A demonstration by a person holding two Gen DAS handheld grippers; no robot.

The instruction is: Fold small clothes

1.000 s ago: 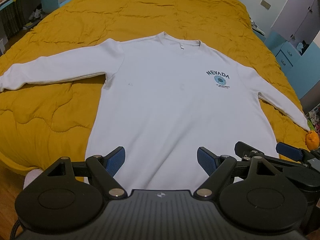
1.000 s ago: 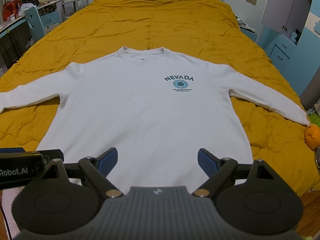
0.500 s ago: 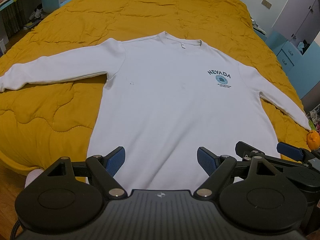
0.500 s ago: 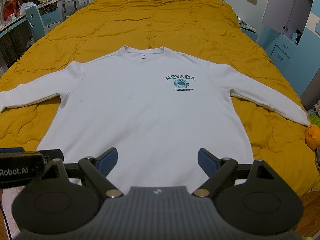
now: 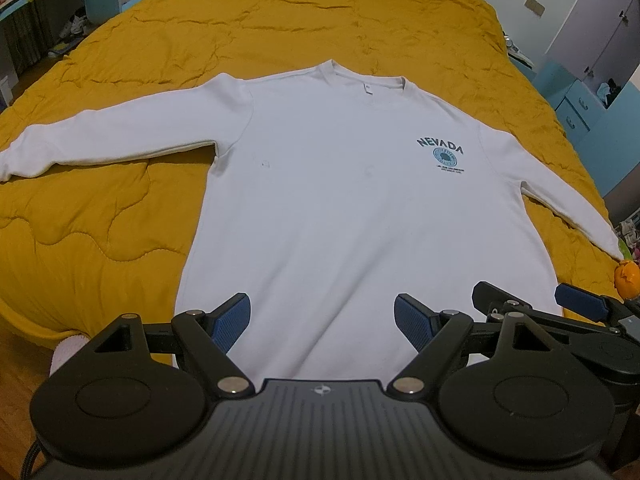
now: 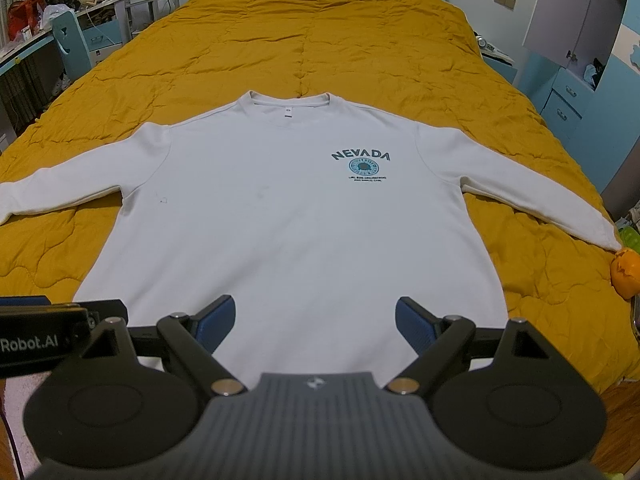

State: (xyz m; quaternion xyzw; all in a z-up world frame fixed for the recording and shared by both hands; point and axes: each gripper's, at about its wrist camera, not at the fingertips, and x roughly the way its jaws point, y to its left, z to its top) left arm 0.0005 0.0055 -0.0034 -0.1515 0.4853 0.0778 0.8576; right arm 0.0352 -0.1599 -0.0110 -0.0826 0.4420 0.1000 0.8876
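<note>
A white long-sleeved sweatshirt [image 5: 340, 200] with a blue NEVADA print [image 5: 442, 150] lies flat and face up on a mustard quilt, sleeves spread to both sides. It also shows in the right wrist view [image 6: 288, 220]. My left gripper [image 5: 322, 322] is open and empty, just above the shirt's bottom hem on the left part. My right gripper [image 6: 314, 320] is open and empty over the hem further right. The right gripper's fingers [image 5: 576, 306] show at the right edge of the left wrist view.
The mustard quilt [image 6: 320, 40] covers a large bed. An orange toy [image 6: 626, 270] lies at the right sleeve's cuff by the bed edge. Blue drawers [image 6: 568, 104] stand on the right, a desk with a blue chair [image 6: 72, 40] on the left.
Both grippers have shifted only slightly; the shirt sits a touch lower in the views. Both stay open and the shirt has not moved.
</note>
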